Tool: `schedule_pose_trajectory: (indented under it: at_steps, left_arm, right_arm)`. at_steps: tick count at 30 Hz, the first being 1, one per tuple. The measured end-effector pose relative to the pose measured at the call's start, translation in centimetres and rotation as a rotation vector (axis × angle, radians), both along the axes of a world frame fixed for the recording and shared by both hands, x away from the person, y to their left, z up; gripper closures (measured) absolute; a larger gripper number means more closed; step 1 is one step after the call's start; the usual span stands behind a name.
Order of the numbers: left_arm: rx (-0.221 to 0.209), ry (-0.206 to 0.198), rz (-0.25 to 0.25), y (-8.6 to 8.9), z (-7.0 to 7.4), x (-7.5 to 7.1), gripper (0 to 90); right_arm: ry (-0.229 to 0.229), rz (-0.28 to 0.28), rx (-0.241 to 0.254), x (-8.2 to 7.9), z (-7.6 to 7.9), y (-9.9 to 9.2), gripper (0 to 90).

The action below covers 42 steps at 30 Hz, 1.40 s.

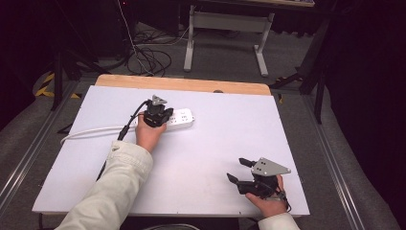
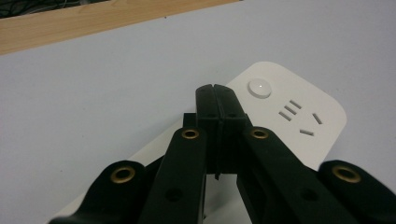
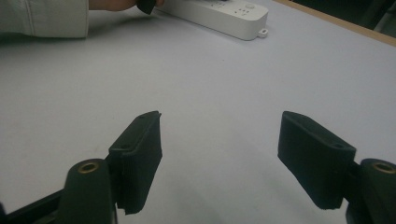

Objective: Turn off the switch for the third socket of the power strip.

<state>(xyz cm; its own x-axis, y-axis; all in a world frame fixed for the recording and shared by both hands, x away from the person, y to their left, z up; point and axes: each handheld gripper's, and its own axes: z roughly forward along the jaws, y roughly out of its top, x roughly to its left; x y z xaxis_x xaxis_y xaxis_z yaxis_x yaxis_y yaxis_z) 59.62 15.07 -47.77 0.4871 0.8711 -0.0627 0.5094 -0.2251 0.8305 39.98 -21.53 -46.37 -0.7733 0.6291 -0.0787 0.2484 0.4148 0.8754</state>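
Note:
A white power strip lies on the far left part of the white table top, and its white cord runs off to the left. My left gripper points down over the strip's left half. In the left gripper view its jaws are pressed together, shut, above the strip, near its round button. A small black shape beside the jaws cannot be made out. My right gripper rests near the front right, open, with nothing between its jaws. The strip lies far ahead of it.
A wooden strip borders the table's far edge. Behind it stand a grey desk frame and loose cables on the floor. Metal rails run along both sides. A pale sleeve reaches across the table on the left.

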Motion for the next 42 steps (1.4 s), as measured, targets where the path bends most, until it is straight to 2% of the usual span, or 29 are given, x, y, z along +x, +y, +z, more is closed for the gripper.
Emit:
schedule_pose_trajectory:
  at_steps: [11, 14, 21, 22, 24, 26, 27, 28, 30, 32, 35, 42]
  left_arm:
    - [0.018, 0.001, 0.001, -0.2, 0.1, -0.2, 90.0]
    - [0.037, -0.011, 0.003, -0.4, 0.1, -0.2, 90.0]
    - [0.024, 0.021, 0.010, -0.4, 0.2, -0.1, 90.0]
    - [0.039, 0.017, 0.014, -0.5, 0.3, -0.1, 90.0]
    - [0.038, 0.023, 0.015, -0.5, 0.3, -0.1, 90.0]
    - [0.010, 0.031, 0.002, -0.1, 0.3, 0.1, 90.0]
    - [-0.013, 0.052, 0.001, 0.2, 0.4, 0.2, 90.0]
    - [-0.036, 0.054, 0.003, 0.4, 0.6, 0.1, 90.0]
    - [-0.021, 0.072, 0.019, 0.8, 0.9, 0.0, 90.0]
    - [-0.015, 0.051, 0.018, 1.0, 1.5, -0.4, 89.9]
    - [-0.036, 0.043, -0.001, 1.1, 2.4, -0.9, 89.9]
    - [-0.043, 0.012, -0.030, 1.1, 4.0, -2.1, 90.0]
  right_arm:
    - [0.002, 0.000, -0.003, 0.0, 0.0, 0.0, 30.9]
    - [0.002, 0.000, -0.003, 0.0, 0.0, 0.0, 30.9]
    - [0.002, 0.000, -0.003, 0.0, 0.0, 0.0, 30.9]
    - [0.003, 0.000, -0.003, 0.0, 0.0, 0.0, 30.9]
    - [0.001, 0.001, -0.001, 0.0, 0.0, 0.0, 30.9]
    - [0.003, -0.001, -0.001, -0.1, 0.0, 0.0, 30.9]
    - [0.003, -0.002, 0.000, -0.1, 0.0, 0.0, 30.9]
    - [0.004, -0.002, 0.000, 0.0, 0.0, 0.0, 31.0]
    - [0.001, -0.002, -0.004, 0.0, 0.0, 0.0, 31.1]
    - [0.001, -0.003, -0.001, 0.0, 0.0, 0.0, 31.1]
    - [-0.002, -0.003, 0.001, 0.0, 0.0, 0.0, 31.1]
    - [-0.004, -0.002, 0.000, 0.0, 0.0, 0.0, 31.1]
